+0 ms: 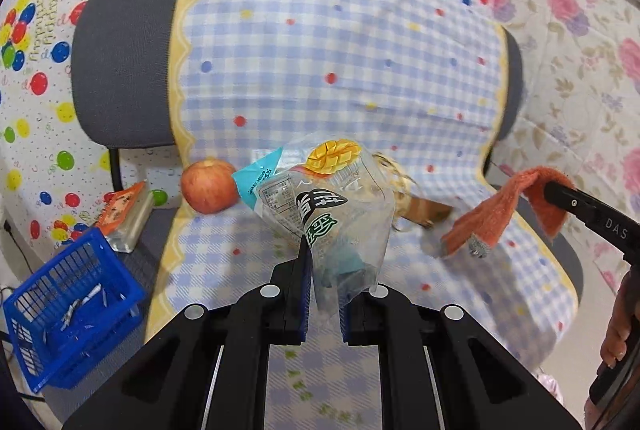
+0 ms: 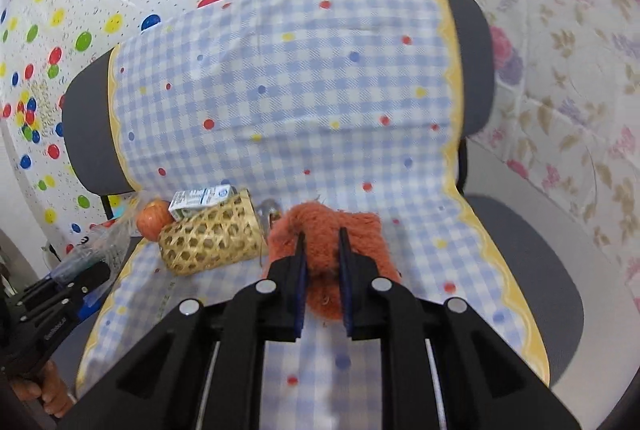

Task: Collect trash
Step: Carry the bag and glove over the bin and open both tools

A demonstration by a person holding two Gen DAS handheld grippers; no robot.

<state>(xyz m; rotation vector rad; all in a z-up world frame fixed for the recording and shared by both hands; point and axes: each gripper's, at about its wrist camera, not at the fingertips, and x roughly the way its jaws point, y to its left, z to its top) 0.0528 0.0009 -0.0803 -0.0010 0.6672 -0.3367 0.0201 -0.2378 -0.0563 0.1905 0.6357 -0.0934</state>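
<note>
The left gripper [image 1: 325, 294] held a clear plastic wrapper [image 1: 340, 205] between its fingers [image 1: 301, 294], which were nearly closed on the crumpled film. The wrapper carried a mango picture, dark lettering and a teal corner, and it stood up in front of the camera, hiding part of the chair seat behind it.

The right gripper [image 2: 323, 282] had its fingers [image 2: 299, 294] drawn narrow on an orange fuzzy cloth [image 2: 324, 230]; in the left wrist view the cloth [image 1: 508, 205] hung lifted off the seat from the fingertips.

Both worked over a grey office chair [image 1: 120, 61] draped with a blue checked cover [image 1: 320, 49] dotted in red, yellow and blue. On the seat lay a red apple [image 1: 208, 185] at the left, just beside the held wrapper in that view. A woven bamboo basket [image 2: 212, 238] lay on its side near the cloth, with a small milk carton [image 2: 200, 199] resting against its top and the apple [image 2: 154, 218] just behind it.

To the chair's left, a blue plastic basket [image 1: 72, 310] stood with a few scraps of paper inside. An orange-topped packet [image 1: 128, 213] leaned between that basket and the chair. Balloon-printed sheeting [image 1: 48, 29] and floral sheeting [image 1: 580, 49] hung behind.
</note>
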